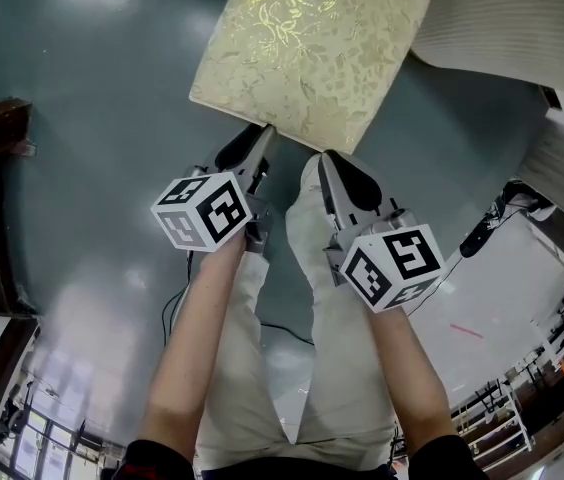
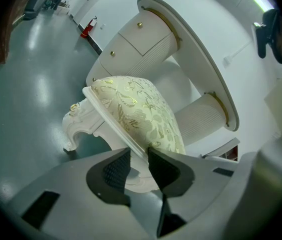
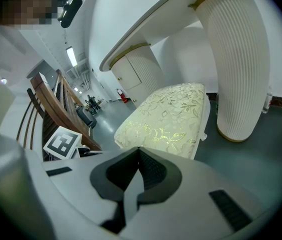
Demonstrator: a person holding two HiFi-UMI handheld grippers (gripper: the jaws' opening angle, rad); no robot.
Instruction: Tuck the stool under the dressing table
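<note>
The stool (image 1: 312, 48) is standing on the grey floor (image 1: 92, 118) directly ahead of the person, its gold-patterned cream cushion facing up and its carved white frame showing beneath in the left gripper view (image 2: 136, 114). It is sitting in front of the dressing table (image 2: 191, 59), lined up with the gap between the two ribbed white pedestals; in the right gripper view the cushion's far end (image 3: 166, 119) is lying close beside one pedestal (image 3: 231, 59), with the curved tabletop hanging over it, though how far under it reaches I cannot tell. The left tongs (image 1: 257, 143) are reaching to the stool's near edge, and their own view is showing them pinching the white rim of the seat, which is running between the two dark pads (image 2: 138, 156). The right tongs (image 1: 334, 163) are hovering just short of the same edge, pressed together with nothing between them (image 3: 138, 151). Both forearms are stretching forward above the person's light trousers (image 1: 332, 368), each carrying a marker cube (image 1: 202, 211). A slatted wooden chair (image 3: 41, 104) is standing off to the left.
</note>
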